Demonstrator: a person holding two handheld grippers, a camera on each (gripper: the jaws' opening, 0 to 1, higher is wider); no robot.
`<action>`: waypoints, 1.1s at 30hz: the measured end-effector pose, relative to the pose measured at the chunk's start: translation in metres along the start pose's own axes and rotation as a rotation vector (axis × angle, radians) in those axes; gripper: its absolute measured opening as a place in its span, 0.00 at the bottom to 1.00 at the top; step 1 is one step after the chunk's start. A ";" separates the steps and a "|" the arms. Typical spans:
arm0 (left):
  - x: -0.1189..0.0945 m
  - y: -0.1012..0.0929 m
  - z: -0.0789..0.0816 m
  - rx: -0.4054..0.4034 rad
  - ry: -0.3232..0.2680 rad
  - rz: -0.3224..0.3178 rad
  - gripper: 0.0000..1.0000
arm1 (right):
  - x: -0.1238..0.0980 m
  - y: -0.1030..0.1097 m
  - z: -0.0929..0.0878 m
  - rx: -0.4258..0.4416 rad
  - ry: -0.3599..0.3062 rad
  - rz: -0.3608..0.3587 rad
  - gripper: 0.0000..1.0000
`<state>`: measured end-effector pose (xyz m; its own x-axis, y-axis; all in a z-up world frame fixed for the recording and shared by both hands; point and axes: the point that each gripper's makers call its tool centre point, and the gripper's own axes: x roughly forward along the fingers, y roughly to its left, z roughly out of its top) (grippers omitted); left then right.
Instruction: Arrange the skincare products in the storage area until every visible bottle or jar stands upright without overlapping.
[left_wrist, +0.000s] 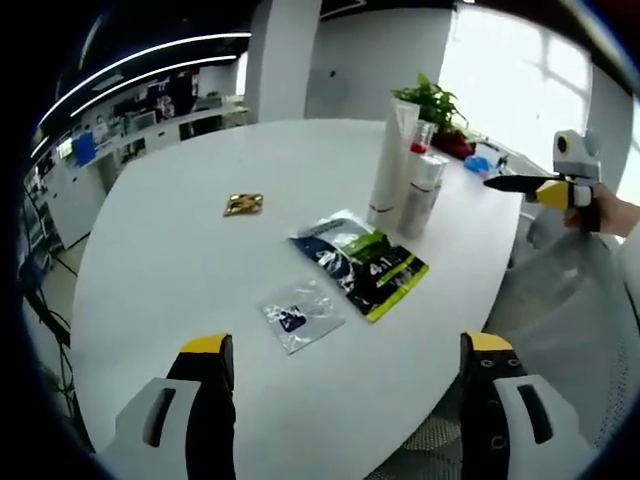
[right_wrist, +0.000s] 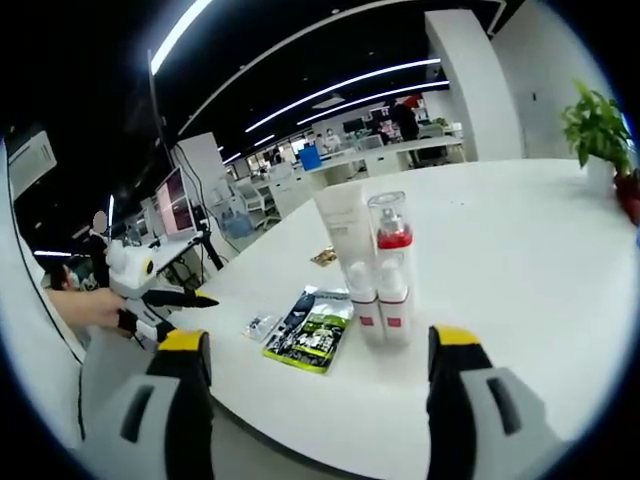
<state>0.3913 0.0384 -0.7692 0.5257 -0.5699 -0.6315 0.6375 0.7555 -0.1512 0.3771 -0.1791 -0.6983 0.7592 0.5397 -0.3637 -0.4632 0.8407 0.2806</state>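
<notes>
A tall white tube (left_wrist: 390, 160) stands upright on the white table (left_wrist: 180, 260), pressed together with a clear red-capped bottle (left_wrist: 421, 138) and small white bottles (left_wrist: 424, 195). From the other side I see the same cluster: tube (right_wrist: 344, 228), red-capped bottle (right_wrist: 391, 232) and two small red-labelled bottles (right_wrist: 380, 300), all upright and touching. My left gripper (left_wrist: 347, 345) is open near the table edge, well short of them. My right gripper (right_wrist: 320, 338) is open too, with the cluster between its jaws but farther off. Each gripper appears in the other's view: right (left_wrist: 555, 190), left (right_wrist: 160, 295).
A green and black sachet (left_wrist: 365, 262) (right_wrist: 312, 330), a small clear packet (left_wrist: 300, 315) (right_wrist: 262, 325) and a gold packet (left_wrist: 243, 204) lie flat near the bottles. A potted plant (left_wrist: 435, 105) (right_wrist: 598, 125) stands at the table's far side. Desks and monitors fill the room behind.
</notes>
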 end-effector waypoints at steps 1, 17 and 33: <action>0.001 0.001 0.000 0.002 0.004 0.000 0.92 | 0.000 0.000 0.000 0.001 -0.001 -0.001 0.90; 0.040 0.037 0.037 0.043 0.029 0.012 0.93 | -0.001 -0.002 0.002 0.014 -0.010 -0.011 0.90; 0.092 0.072 0.072 0.102 0.063 0.041 0.93 | -0.001 -0.007 0.004 0.036 -0.025 -0.030 0.90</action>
<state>0.5263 0.0171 -0.7829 0.5179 -0.5158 -0.6824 0.6721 0.7389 -0.0485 0.3813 -0.1860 -0.6962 0.7840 0.5123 -0.3505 -0.4232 0.8543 0.3019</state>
